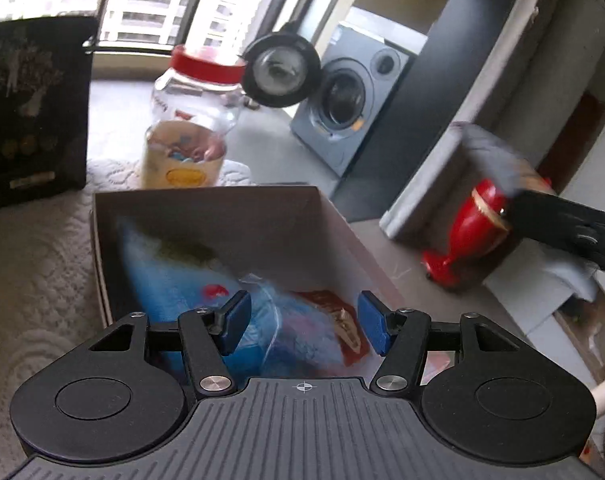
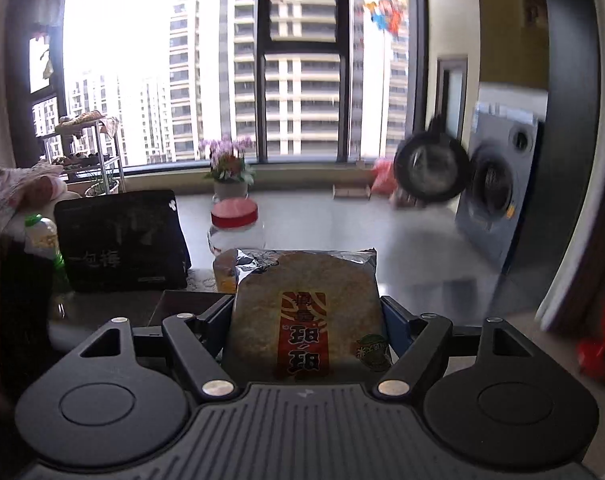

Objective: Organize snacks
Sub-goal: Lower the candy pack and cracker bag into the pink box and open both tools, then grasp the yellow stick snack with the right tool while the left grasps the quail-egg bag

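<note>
Below the left claw [image 1: 300, 322], whose blue pads stand wide apart and hold nothing, an open cardboard box [image 1: 222, 208] holds blue snack bags [image 1: 174, 280] and a red packet [image 1: 342, 320], its writing blurred. From the right wrist, the right claw [image 2: 307, 322] grips a rice cracker packet [image 2: 306, 308] with a red label of Chinese characters; a black bag [image 2: 118, 236] on the table reads "一包梅".

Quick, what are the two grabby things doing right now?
Left hand-held gripper: open, holding nothing, over the box.
Right hand-held gripper: closed on a rice cracker packet.

Grey washing machine [image 1: 352, 106], red vase [image 1: 468, 228], potted orchid [image 2: 228, 172].
</note>
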{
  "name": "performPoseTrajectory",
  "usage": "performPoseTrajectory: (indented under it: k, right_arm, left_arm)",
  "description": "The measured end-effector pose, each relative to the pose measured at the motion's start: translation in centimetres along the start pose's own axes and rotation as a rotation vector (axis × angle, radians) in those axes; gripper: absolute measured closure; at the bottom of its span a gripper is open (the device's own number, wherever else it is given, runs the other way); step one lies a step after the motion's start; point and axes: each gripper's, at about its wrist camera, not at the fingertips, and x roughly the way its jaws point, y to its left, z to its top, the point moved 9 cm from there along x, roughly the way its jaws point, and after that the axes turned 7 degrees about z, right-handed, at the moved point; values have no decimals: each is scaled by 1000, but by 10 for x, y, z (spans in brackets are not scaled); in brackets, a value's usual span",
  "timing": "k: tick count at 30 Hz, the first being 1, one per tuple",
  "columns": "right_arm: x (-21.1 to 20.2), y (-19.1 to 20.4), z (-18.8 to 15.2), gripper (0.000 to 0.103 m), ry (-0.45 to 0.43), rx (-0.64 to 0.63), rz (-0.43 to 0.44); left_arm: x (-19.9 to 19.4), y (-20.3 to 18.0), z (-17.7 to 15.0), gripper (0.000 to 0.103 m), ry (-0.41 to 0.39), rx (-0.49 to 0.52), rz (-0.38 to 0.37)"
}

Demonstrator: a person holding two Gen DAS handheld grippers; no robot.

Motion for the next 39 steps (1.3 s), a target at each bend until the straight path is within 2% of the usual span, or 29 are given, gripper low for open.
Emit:
performPoseTrajectory:
  k: [2,3,5,7,8,9,10,12,13,15,16,19,21,24,27,28,32,36,38,39]
  right_arm:
    - [33,1,-5,27,67,50,32]
    - [48,2,-7,26,89,71,51]
    - [80,10,-14,26,145,117,90]
    - [115,16,-27,26,288,113,93]
    - [126,17,-28,26,332,124,73]
    - [127,16,-25,27,315,151,71]
    - [126,17,-20,26,285,193,96]
    - [131,22,-20,26,321,256,145]
    - [131,25,-23,26,331,256,117]
    - [120,34,-13,26,263,177,17]
    - [114,42,-8,26,235,124,2]
    - [107,94,-7,26,219,-54,6]
    - [113,143,-15,26,232,-156,40]
    - [129,212,-31,26,240,-195,124]
    - [153,284,-59,26,333,-240,296]
    - [159,302,-70,26,347,-268,327]
    - [196,355,-96,26,345,-391,334]
    - [233,370,-107,27,344,-401,304]
    - [247,365,-110,31,364,-363,297]
    - [250,358,-111,42,384,-333,309]
  left_arm:
    - [-14,5,-2,39,-21,-35,-60]
    - [-23,11,-2,39,-37,-40,-66]
    - [-48,24,-4,39,-75,-46,-68]
    - [-74,43,-11,39,-100,-55,-54]
    - [-89,57,-17,39,-112,-62,-41]
    - [-101,70,-23,39,-122,-68,-26]
    - [-114,85,-31,39,-133,-75,-1]
    - [-135,119,-43,39,-150,-97,72]
    - [-144,139,-51,39,-157,-113,120]
    - [-164,177,-64,39,-175,-159,210]
    - [-174,198,-70,39,-188,-197,258]
    - [-200,251,-86,39,-196,-323,391]
    - [-214,276,-93,39,-182,-383,443]
    - [-227,296,-100,39,-175,-431,455]
    - [-239,304,-107,39,-167,-439,449]
    - [-243,305,-108,39,-162,-429,447]
    - [-246,310,-115,39,-150,-426,442]
    - [-252,318,-123,39,-145,-446,416]
    - [-247,313,-119,39,-135,-435,382]
    - [-245,311,-118,39,-131,-423,367]
